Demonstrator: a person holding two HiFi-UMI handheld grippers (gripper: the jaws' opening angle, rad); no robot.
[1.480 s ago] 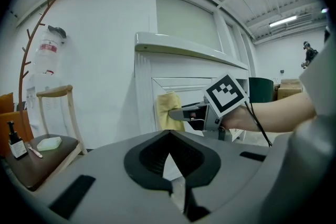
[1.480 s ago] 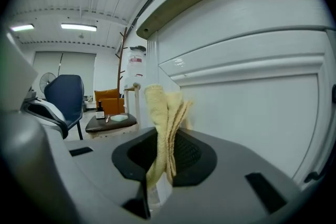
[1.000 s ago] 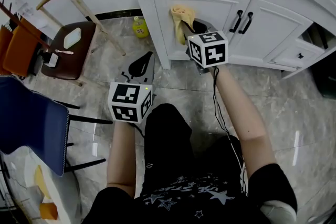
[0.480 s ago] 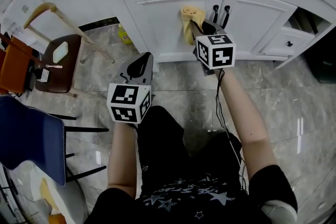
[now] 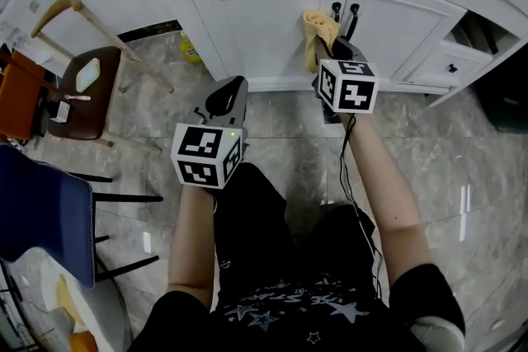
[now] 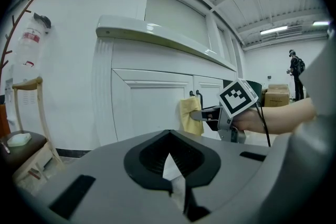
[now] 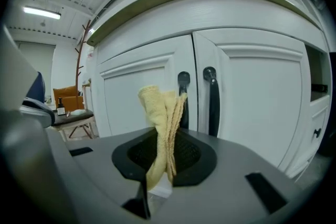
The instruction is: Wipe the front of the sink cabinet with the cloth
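The white sink cabinet has two doors with black handles at their meeting edge. My right gripper is shut on a folded yellow cloth, held against the left door just beside the handles. In the right gripper view the cloth stands up between the jaws in front of the handles. My left gripper hangs lower and to the left, over the floor, shut with nothing in it. From the left gripper view the cloth and the right gripper show against the cabinet door.
A wooden chair with a brown seat stands left of the cabinet, with a yellow bottle on the floor by the cabinet's corner. A blue chair back is at the near left. An open drawer juts out at the cabinet's right.
My right gripper has carried the cloth rightwards along the left door, from its middle to beside the black handles. The head view has shifted. The left gripper stays about where it was.
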